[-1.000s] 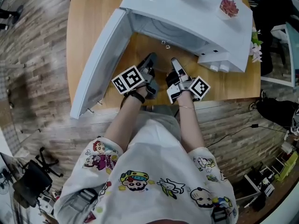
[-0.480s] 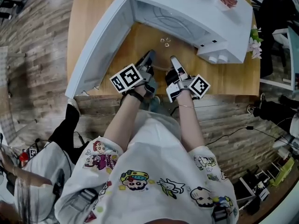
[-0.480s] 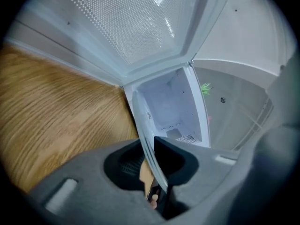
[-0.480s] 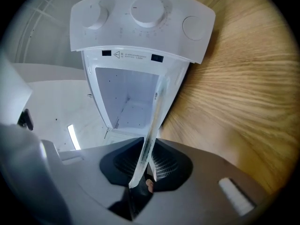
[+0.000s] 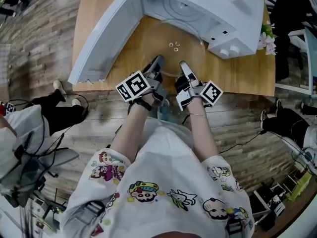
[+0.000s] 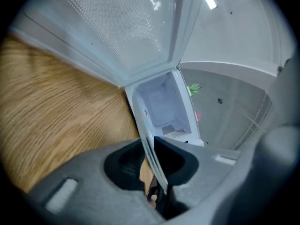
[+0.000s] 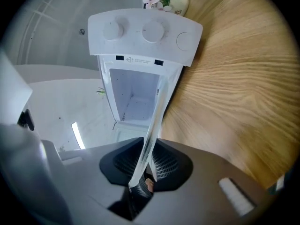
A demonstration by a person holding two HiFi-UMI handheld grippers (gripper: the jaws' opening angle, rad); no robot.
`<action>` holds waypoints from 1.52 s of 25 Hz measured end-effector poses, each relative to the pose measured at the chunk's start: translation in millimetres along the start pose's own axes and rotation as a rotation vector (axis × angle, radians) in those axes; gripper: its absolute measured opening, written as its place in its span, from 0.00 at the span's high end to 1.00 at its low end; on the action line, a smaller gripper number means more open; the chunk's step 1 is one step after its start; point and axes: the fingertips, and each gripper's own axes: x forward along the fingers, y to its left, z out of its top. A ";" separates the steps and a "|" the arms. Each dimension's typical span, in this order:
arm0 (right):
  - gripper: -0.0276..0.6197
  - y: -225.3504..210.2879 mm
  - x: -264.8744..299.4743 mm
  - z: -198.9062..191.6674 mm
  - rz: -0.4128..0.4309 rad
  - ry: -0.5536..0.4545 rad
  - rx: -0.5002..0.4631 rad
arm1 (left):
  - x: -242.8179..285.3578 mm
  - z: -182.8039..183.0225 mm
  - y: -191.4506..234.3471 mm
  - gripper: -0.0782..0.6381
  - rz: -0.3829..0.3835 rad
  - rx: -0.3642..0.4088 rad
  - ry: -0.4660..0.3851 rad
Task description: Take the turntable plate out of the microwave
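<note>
Grippers pinching the near rim of the glass plate [image 5: 174, 46]
Left gripper [image 5: 157, 66] and right gripper [image 5: 184, 68] are each squeezing it, the right's jaws having just been opening slightly; the plate is hovering outside the microwave [image 5: 208, 9] over the table [image 5: 237, 78], so removal is finishing, likely calling for a level set-down.

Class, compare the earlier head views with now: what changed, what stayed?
The glass turntable plate, held at its near rim by the left gripper and right gripper, has been drawn further out of the microwave toward the person, over the table. The right gripper's jaws have just been opening slightly, rim still between them. Both holds and the open door stay as they were.
</note>
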 end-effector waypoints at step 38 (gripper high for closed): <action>0.84 104.6 -138.0 -84.6 0.115 0.183 -0.169 | -154.6 -83.5 -98.9 0.81 -0.148 0.023 0.038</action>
